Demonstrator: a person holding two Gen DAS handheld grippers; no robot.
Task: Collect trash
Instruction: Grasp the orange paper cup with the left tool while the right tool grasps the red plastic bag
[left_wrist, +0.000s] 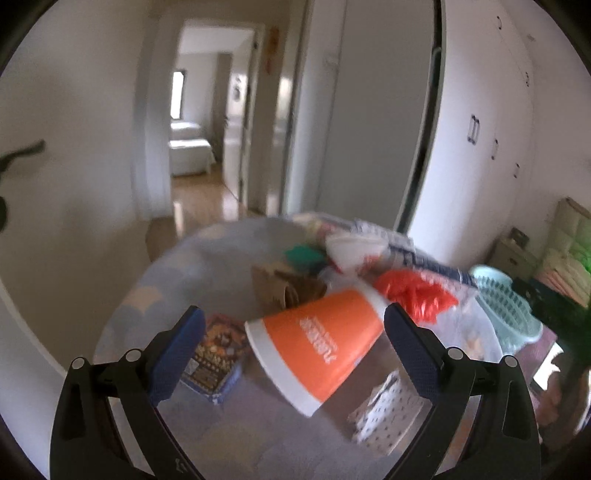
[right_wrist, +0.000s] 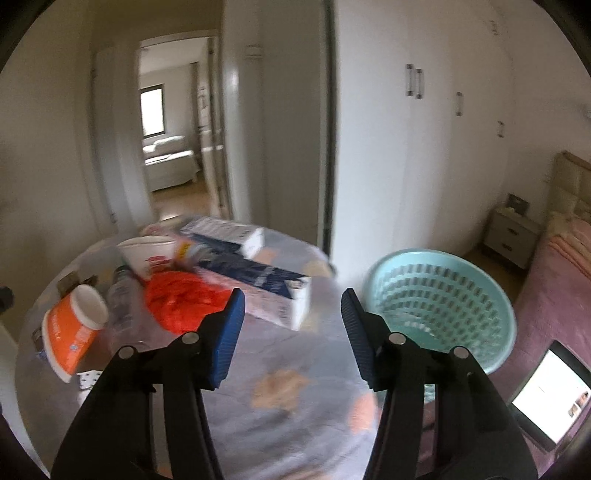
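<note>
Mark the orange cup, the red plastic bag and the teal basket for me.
orange cup (left_wrist: 317, 343), left wrist view, on its orange side band.
red plastic bag (right_wrist: 181, 299), right wrist view, on its crumpled middle.
teal basket (right_wrist: 436, 291), right wrist view, on its perforated inner wall.

The big paper cup is orange with white ends. The crinkly plastic bag is red. The round holey plastic basket is light blue-green.
</note>
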